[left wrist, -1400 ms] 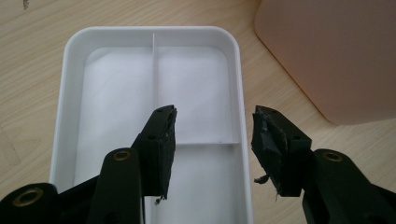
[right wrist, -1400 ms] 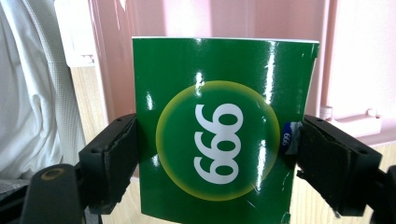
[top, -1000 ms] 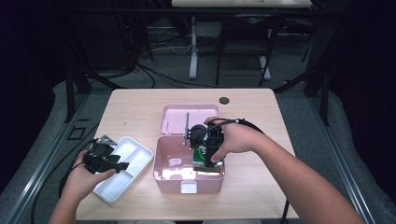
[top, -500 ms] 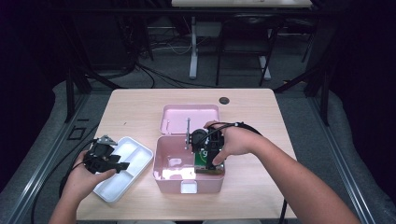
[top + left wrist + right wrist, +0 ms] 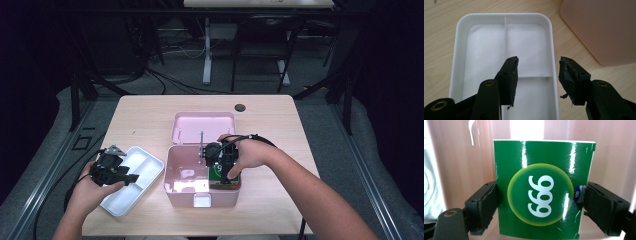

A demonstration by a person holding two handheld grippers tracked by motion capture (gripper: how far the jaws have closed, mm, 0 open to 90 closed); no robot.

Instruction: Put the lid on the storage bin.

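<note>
- Your right gripper (image 5: 537, 202) has its jaws spread wide and clamped on a green carton (image 5: 541, 187), one pad on each narrow side; the left pad sits flush, the right one meets the edge by a small blue label.
- From above, your right gripper (image 5: 223, 159) is down in the right half of the open pink box (image 5: 175, 192), with the green carton (image 5: 223, 175) below it against the right-hand wall. The box's lid (image 5: 204, 127) lies back flat behind it.
- The carton looks like thin glossy card: probably light, somewhat slippery, and likely to dent if you squeeze hard. Its face already bows a little, so keep the pressure modest.
- The grip sits about midway up the sides, which is a fair place. Holding nearer the folded corners, where card is stiffest, would crush it less.
- Something pale lies in the box's left half; what it is cannot be made out.
- Your left gripper (image 5: 537, 75) is open and holds nothing, hovering over the white divided tray (image 5: 459, 50), whose compartments are bare.
- The tray (image 5: 150, 172) rests on the table (image 5: 280, 125), just left of the box.
</note>
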